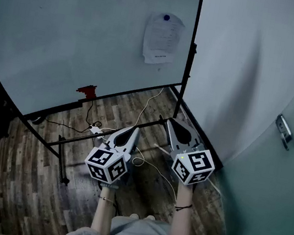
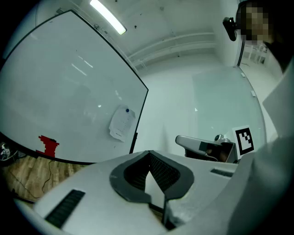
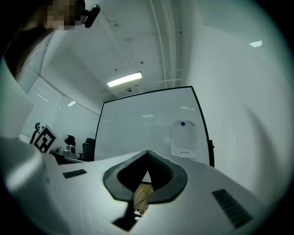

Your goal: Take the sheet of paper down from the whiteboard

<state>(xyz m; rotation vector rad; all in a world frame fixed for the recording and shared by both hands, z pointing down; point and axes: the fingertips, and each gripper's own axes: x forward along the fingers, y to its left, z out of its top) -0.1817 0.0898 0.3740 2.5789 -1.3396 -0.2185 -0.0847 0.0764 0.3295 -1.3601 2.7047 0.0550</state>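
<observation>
A white printed sheet of paper hangs near the right edge of the whiteboard, pinned at its top by a blue magnet. The sheet also shows in the left gripper view and the right gripper view. My left gripper and right gripper are held side by side low in front of the board, well short of the paper. Both are shut with nothing between the jaws, tips meeting.
A red object rests on the board's lower tray. Cables and a white power strip lie on the wooden floor under the stand's black legs. A pale wall and a door with a handle stand to the right.
</observation>
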